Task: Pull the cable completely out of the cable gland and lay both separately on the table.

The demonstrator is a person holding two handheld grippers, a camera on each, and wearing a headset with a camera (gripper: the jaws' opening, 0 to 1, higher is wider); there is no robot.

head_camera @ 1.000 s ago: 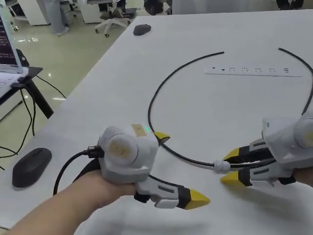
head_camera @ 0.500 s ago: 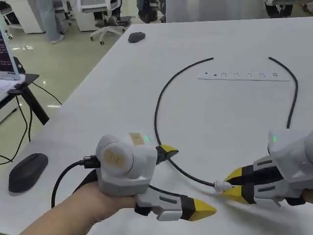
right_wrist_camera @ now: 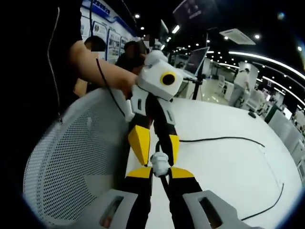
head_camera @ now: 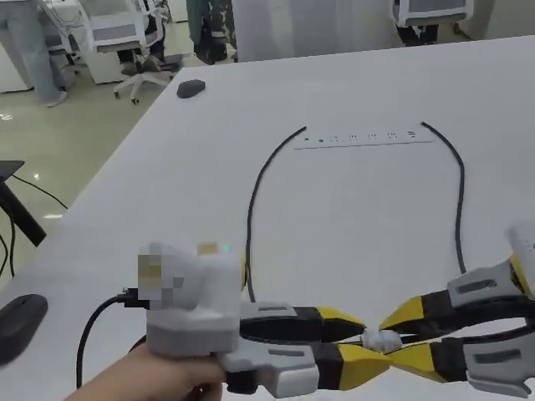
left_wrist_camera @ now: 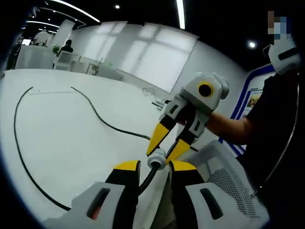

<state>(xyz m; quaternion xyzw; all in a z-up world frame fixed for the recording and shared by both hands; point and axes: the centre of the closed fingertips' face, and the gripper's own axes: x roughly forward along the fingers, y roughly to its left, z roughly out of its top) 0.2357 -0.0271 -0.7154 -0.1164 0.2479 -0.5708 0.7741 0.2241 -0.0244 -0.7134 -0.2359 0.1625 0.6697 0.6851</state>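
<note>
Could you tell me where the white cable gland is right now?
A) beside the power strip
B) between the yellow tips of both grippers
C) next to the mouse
B: the cable gland sits where the tips of the left gripper and right gripper meet, with the black cable trailing from it.

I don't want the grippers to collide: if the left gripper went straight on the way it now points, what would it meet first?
The white cable gland, already at its tips. Just beyond, the right gripper faces it, seemingly almost tip to tip, though depth is unclear.
</note>
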